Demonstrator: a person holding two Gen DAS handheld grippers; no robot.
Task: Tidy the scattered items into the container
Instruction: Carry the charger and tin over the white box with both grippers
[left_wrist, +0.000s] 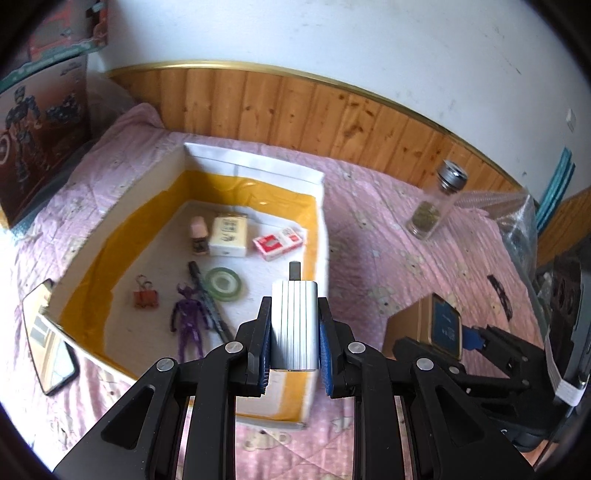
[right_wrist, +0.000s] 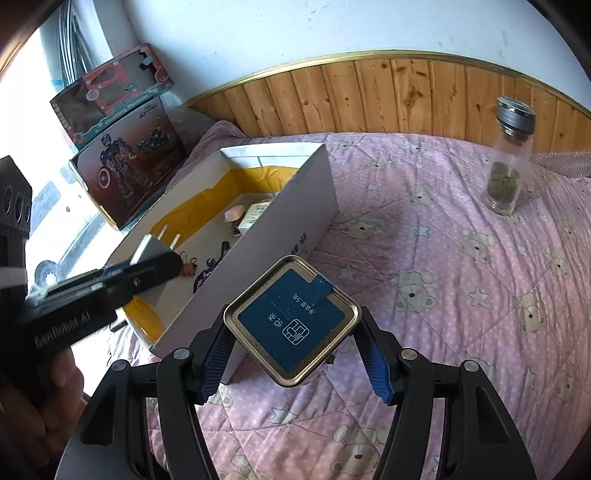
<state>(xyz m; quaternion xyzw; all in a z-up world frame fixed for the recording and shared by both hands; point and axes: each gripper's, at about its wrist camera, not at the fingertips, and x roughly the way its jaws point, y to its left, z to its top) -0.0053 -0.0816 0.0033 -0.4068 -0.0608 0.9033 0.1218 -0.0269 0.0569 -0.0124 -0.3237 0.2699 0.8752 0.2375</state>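
The container is a white cardboard box lined with yellow tape, lying on a pink bedspread. Inside lie a purple figure, a binder clip, a green tape roll, a red card pack, a cream box and a pen. My left gripper is shut on a silver ribbed charger above the box's near right corner. My right gripper is shut on a square tin with a blue label, held above the bedspread just right of the box.
A glass jar with a silver lid and green contents stands on the bedspread at the far right. A phone lies left of the box. Toy boxes lean at the far left. Wood panelling lines the wall behind.
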